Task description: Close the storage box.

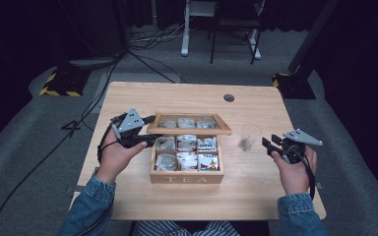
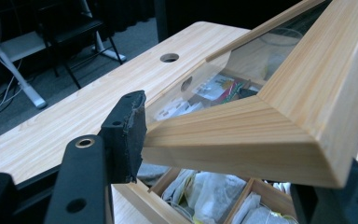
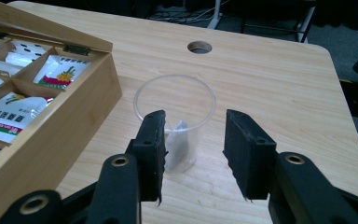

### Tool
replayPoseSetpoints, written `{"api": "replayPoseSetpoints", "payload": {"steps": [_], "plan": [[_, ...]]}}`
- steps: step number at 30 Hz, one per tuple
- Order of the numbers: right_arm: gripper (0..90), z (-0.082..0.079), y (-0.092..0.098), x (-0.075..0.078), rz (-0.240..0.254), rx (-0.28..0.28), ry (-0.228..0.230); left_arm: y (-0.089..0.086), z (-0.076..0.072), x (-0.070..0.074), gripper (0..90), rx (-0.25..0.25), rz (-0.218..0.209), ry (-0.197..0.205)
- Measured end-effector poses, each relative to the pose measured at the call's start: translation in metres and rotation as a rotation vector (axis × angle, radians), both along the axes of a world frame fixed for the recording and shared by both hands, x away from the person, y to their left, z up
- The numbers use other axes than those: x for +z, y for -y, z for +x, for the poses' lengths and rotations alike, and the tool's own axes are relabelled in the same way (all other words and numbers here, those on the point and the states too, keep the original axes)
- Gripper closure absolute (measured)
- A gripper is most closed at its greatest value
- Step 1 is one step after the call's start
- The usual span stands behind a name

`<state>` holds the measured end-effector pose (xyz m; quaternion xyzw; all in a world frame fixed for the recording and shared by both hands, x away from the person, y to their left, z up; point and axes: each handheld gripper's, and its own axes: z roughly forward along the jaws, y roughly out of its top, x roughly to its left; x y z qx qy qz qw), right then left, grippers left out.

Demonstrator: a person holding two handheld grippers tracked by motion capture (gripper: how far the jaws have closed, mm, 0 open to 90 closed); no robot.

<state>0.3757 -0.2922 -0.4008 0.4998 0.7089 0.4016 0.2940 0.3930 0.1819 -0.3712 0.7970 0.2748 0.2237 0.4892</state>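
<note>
A wooden tea box (image 1: 187, 178) marked TEA stands mid-table, its compartments holding several tea sachets (image 1: 208, 162). The glass-paned lid (image 1: 189, 131) is raised part way. My left gripper (image 1: 150, 131) is shut on the lid's left corner. In the left gripper view the lid frame (image 2: 279, 121) sits between the jaws of that gripper (image 2: 237, 158). To the right of the box is a clear plastic cup (image 1: 249, 136) with a tea bag (image 3: 179, 135) inside. My right gripper (image 1: 269, 141) is open just right of the cup. In the right gripper view the cup (image 3: 177, 107) lies just beyond that gripper's (image 3: 193, 140) open jaws.
The wooden table (image 1: 256, 196) has a round cable hole (image 1: 229, 98) near its far edge. Beyond it are a chair and desk legs (image 1: 184, 29), floor cables and two stand bases with yellow-black stripes (image 1: 59, 83). The box's side wall (image 3: 51, 140) is close on the right gripper's left.
</note>
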Motion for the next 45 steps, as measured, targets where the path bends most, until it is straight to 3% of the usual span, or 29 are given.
{"api": "replayPoseSetpoints", "payload": {"steps": [4, 11, 16, 28, 36, 45], "plan": [[56.8, -0.002, 0.005, -0.005, 0.023, -0.006, -0.002, 0.000, -0.003, -0.003, 38.6, 0.012, 0.013, -0.017], [55.9, -0.005, 0.009, -0.015, 0.050, -0.005, -0.015, 0.002, -0.010, -0.006, 36.0, 0.037, 0.055, -0.009], [55.6, -0.007, 0.012, -0.020, 0.080, 0.001, -0.015, -0.001, -0.014, -0.008, 35.8, 0.038, 0.047, -0.058], [55.0, -0.008, 0.016, -0.029, 0.119, 0.007, -0.022, -0.002, -0.029, -0.012, 36.6, 0.046, 0.071, -0.081], [52.3, -0.005, 0.017, -0.036, 0.118, 0.012, -0.043, -0.003, -0.036, -0.018, 37.7, 0.047, 0.088, -0.110], [49.1, 0.004, 0.015, -0.046, 0.062, 0.016, -0.078, -0.002, -0.045, -0.027, 38.8, 0.055, 0.108, -0.142]]}}
